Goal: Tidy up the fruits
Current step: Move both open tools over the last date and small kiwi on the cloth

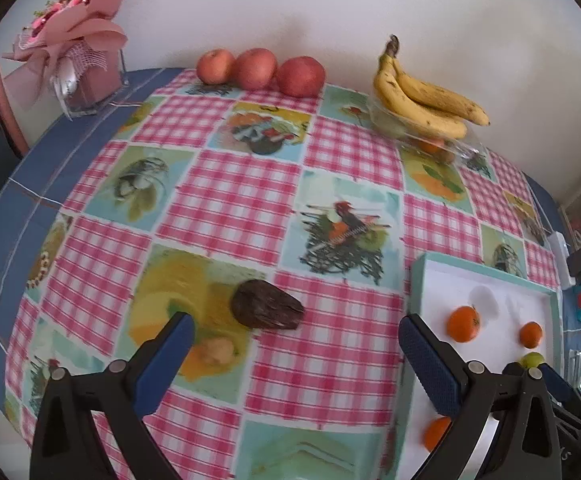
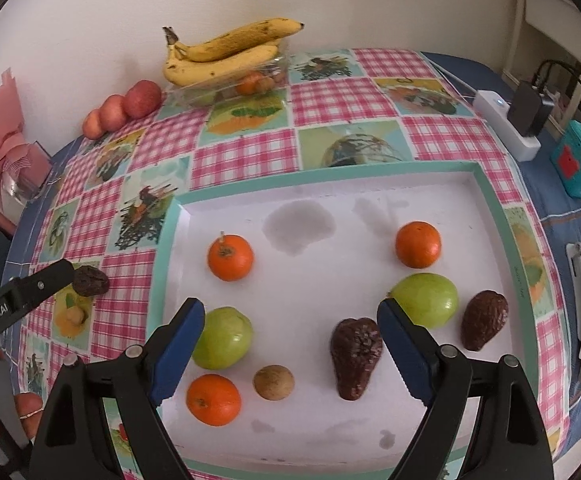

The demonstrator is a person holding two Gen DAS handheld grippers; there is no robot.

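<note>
So, from the right wrist we see the right gripper (image 2: 290, 344) spread wide over the tray (image 2: 490, 184), gripping nothing: a dark avocado (image 2: 356, 358) sits between its fingers, green apples (image 2: 222, 338) beside each one, oranges (image 2: 230, 257) beyond. Only the left wrist shows the left gripper (image 1: 296, 354) wide and empty, another avocado (image 1: 266, 309) on the tablecloth (image 1: 226, 196) just ahead; bananas (image 1: 422, 96) far off.

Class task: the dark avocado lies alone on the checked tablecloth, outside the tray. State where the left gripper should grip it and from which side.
Grip the avocado across its broad, rounded end, coming down from above. It lies flat on the tablecloth, tapering rightward; the left gripper, open, probably needs its fingers straddling the short width.
</note>
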